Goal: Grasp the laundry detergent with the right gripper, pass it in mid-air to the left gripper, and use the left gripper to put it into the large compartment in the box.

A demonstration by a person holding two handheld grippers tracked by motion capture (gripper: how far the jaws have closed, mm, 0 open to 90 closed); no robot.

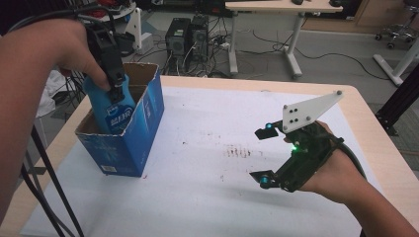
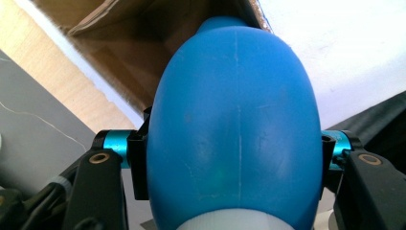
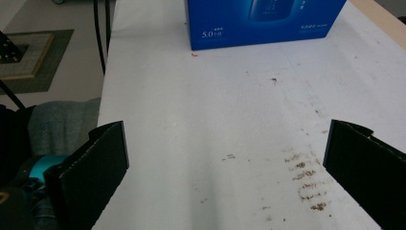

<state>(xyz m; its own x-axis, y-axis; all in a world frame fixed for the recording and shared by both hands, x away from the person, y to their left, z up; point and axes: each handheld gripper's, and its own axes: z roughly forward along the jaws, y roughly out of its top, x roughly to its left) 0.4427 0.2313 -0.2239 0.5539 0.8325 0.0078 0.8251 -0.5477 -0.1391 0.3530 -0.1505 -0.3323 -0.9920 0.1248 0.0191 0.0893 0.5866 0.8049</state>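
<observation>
From above, the left gripper [image 1: 116,94] comes down over the open box [image 1: 143,131] at the desk's [image 1: 375,148] far left corner, gripping a blue bottle [image 1: 112,111] by its upper part. The bottle is partly inside the box, slightly tilted, its lower end hidden by the cardboard wall. Holding it high on the body makes sense: the jaws stay above the rim while the bottom goes in. The right gripper [image 1: 264,155] rests low over the white sheet [image 1: 197,197], well apart from the box, jaws spread wide and holding nothing; it looks parked out of the way rather than helping.

In the left gripper view, the bottle [image 2: 234,139] sits squarely between the two pads, which press on its rounded sides, the narrower end pointing into the brown inside of the box [image 2: 129,62]. The grip looks centred, so I'd judge it will not twist as it drops.

In the right gripper view, the two black jaws stand far apart with only the stained sheet [image 3: 215,120] between them, and the box [image 3: 263,21] stands ahead, upright and unsupported by anything.
</observation>
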